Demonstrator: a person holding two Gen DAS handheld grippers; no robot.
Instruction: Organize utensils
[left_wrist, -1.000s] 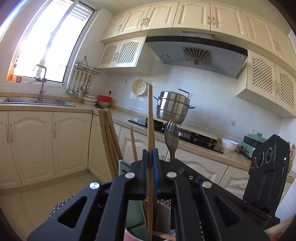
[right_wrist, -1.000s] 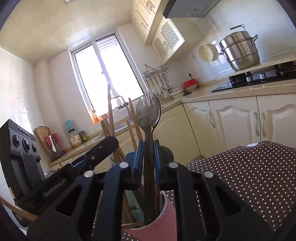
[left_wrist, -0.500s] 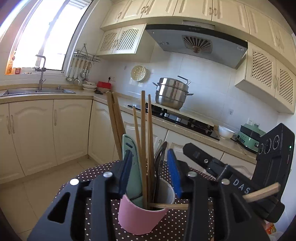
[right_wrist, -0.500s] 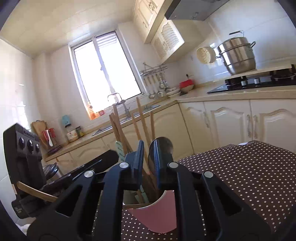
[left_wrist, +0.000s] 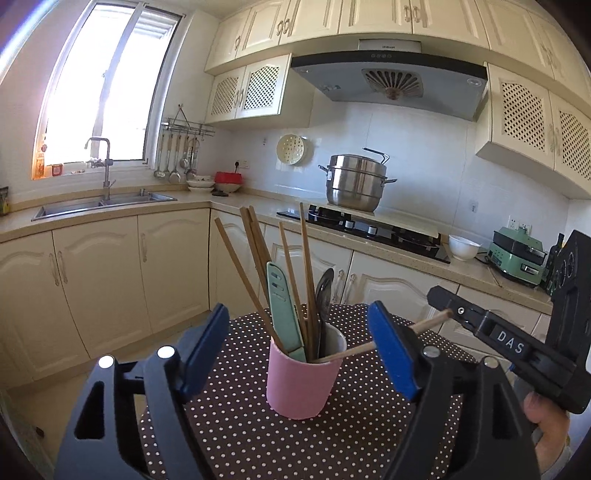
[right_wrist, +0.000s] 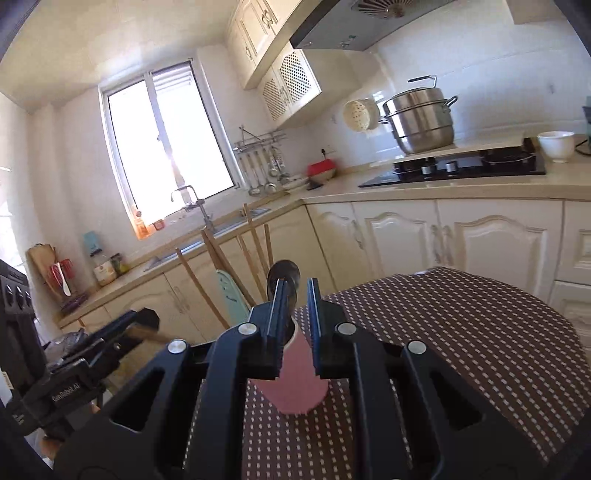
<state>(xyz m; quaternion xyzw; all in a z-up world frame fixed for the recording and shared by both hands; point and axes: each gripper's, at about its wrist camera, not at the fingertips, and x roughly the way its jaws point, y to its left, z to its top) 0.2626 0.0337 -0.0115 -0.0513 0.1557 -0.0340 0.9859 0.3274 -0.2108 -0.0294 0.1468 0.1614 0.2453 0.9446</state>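
Each gripper is a black moulded frame with triangular cut-outs and round silver screw heads. The left gripper (left_wrist: 298, 350) carries blue pads on its fingers (left_wrist: 392, 353). The right gripper (right_wrist: 295, 325) has dark, thin-edged fingers; its arm bears white "DAS" lettering.

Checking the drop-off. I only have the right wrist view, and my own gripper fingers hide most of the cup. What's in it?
Observer: In the left wrist view the pink cup holds several wooden chopsticks, a green spatula and a metal utensil.
Operator: All standing up?
Observer: No. One low chopstick lies almost flat over the rim, its free end pointing toward the right gripper.
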